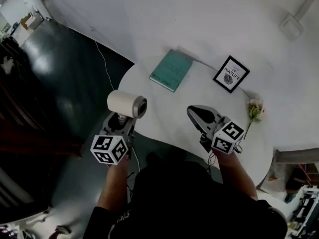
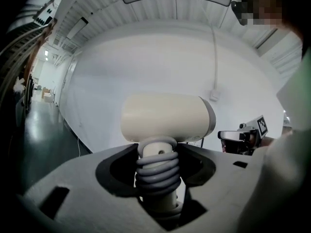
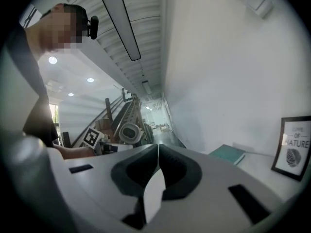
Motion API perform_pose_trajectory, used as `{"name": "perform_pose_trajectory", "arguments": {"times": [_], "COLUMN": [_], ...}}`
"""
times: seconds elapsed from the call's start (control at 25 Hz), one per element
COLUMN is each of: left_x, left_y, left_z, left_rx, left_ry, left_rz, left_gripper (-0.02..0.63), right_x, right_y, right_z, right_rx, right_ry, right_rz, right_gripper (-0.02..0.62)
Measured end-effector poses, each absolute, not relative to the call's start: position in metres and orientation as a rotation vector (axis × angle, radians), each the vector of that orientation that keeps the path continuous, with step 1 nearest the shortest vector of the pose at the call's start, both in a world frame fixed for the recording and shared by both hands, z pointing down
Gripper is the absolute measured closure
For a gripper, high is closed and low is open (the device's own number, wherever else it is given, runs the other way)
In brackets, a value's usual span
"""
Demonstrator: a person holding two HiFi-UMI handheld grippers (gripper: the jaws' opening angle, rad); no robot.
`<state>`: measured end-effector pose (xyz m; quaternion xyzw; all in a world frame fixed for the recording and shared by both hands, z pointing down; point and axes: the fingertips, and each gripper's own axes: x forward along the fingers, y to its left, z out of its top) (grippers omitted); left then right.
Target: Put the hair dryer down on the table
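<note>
1. The left gripper [image 1: 121,119] pinches the cream hair dryer [image 1: 127,104] by its cord-wrapped handle, at the 9 o'clock edge of the white table [image 1: 164,118].
2. The right gripper [image 1: 195,112], at the dryer's 3 o'clock, has its fingers pressed together, empty.
3. This looks like the carrying step. Next, lower the dryer onto bare tabletop short of the teal book [image 1: 171,69] at 1 o'clock, then release.

Btm of hair dryer [image 2: 167,118] handle: buried in left gripper [image 2: 156,174], lower centre of left gripper view. Book [image 1: 171,69] cover print, top centre of head view: too small to read. Framed picture [image 3: 293,147]: cut off at right edge of right gripper view. Flowers [image 1: 254,109], right-centre of head view: blurry, kind unclear.
</note>
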<state>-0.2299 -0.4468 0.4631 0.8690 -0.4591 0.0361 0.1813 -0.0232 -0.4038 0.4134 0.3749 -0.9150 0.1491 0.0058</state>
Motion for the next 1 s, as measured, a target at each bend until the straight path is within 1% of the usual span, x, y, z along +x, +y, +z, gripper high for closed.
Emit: {"name": "perform_pose_trajectory", "arguments": {"times": [0.52,0.8,1.0], "left_x": [-0.083,-0.031,-0.004], "left_y": [-0.468,-0.475,-0.483], "left_z": [0.503,0.539,0.573], "left_rx": [2.453,2.445,2.437], "left_ry": [-1.143,-1.059,-0.957], "left_rz": [0.272,0.393,0.499], "left_gripper": [0.374,0.373,0.373], "right_x": [0.109,0.138,0.146], "right_y": [-0.398,-0.395,-0.395], "right_z": [0.446,0.459,0.464], "right_rx": [1.304,1.359,1.404], "right_ry": [-2.815,-2.777,-2.743], "right_rz": [0.576,0.607,0.647], "right_gripper": [0.584,0.585,0.586]}}
